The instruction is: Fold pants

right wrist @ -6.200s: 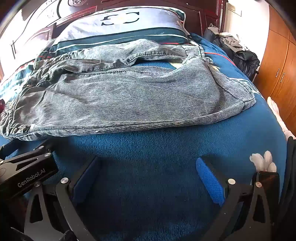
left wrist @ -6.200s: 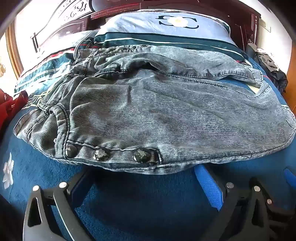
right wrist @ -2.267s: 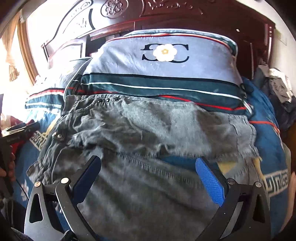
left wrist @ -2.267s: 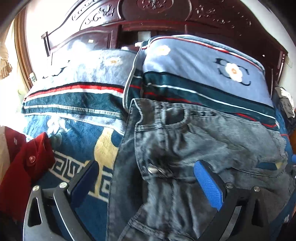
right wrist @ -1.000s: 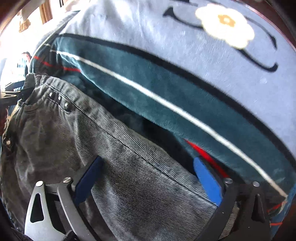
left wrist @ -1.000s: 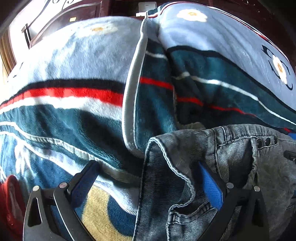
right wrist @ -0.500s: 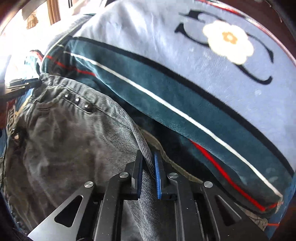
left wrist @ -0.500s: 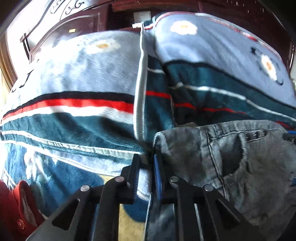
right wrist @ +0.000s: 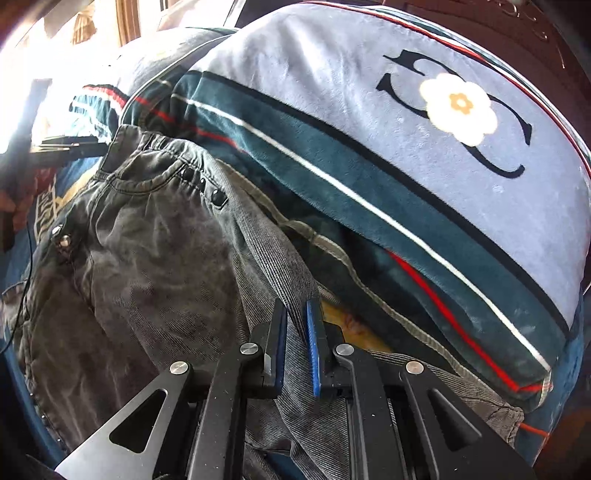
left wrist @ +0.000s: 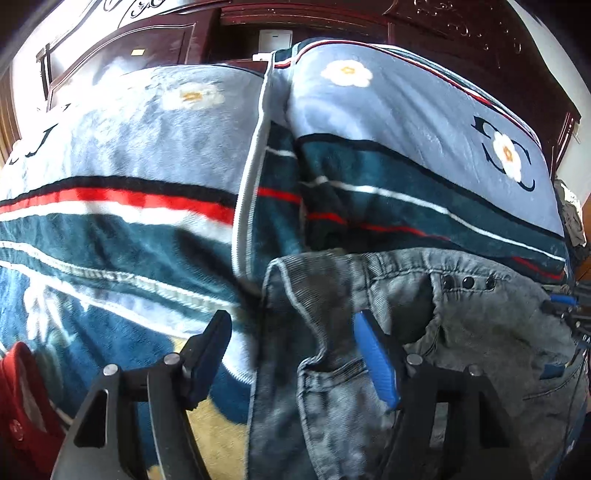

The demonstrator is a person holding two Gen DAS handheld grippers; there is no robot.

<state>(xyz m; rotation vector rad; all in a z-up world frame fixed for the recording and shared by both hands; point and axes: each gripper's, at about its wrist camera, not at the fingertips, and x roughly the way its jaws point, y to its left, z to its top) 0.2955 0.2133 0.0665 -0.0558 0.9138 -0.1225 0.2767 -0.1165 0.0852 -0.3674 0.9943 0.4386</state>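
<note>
Grey-black washed denim pants (left wrist: 461, 332) lie on the bed with the waistband against the pillows. In the left wrist view my left gripper (left wrist: 291, 354) is open, its jaws straddling the waistband's left corner without gripping it. In the right wrist view the pants (right wrist: 147, 258) spread to the left, and my right gripper (right wrist: 295, 343) is shut on a ridge of the pants' far edge near the pillow. The left gripper shows small at the far left in the right wrist view (right wrist: 70, 146).
Two blue, teal and red striped pillows (left wrist: 406, 147) stand right behind the pants, in front of a dark carved wooden headboard (left wrist: 332, 22). A red garment (left wrist: 18, 398) lies at the left. The bed cover (left wrist: 207, 443) is blue with a yellow pattern.
My left gripper, shut on the waistband corner half a second ago, has opened and let it go. My right gripper stays shut on the fabric and has shifted slightly.
</note>
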